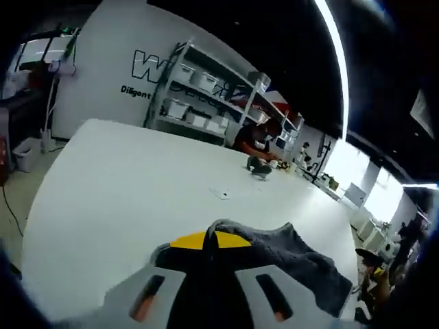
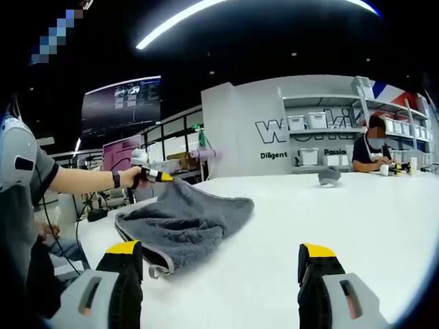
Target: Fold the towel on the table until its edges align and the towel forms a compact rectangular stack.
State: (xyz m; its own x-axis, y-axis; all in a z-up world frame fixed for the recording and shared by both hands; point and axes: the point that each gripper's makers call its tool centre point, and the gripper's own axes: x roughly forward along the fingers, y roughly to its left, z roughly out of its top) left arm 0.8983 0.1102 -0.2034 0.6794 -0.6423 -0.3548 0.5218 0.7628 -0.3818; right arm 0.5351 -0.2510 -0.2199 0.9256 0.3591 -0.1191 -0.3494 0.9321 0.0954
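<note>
Gripping the towel by its near edge, the left gripper has its yellow-tipped fingers pressed together, with grey cloth bunched just beyond the tips. From there the towel spreads away to the right across the white desk.

In the right gripper view the same left gripper comes in from the left, held in a hand at the end of a bare forearm. It lifts one corner of the towel off the desk, so the cloth rises to a peak at the tips and slopes down to a loose, rumpled heap. One hemmed edge curls at the near side of the heap.

The right gripper hangs above the desk with its fingers wide apart and nothing between them. The left one of the pair is close to the towel's near edge; whether it touches cannot be told.

Further along the desk lies a small grey object. A seated person works at the far end, in front of shelves with white bins.
</note>
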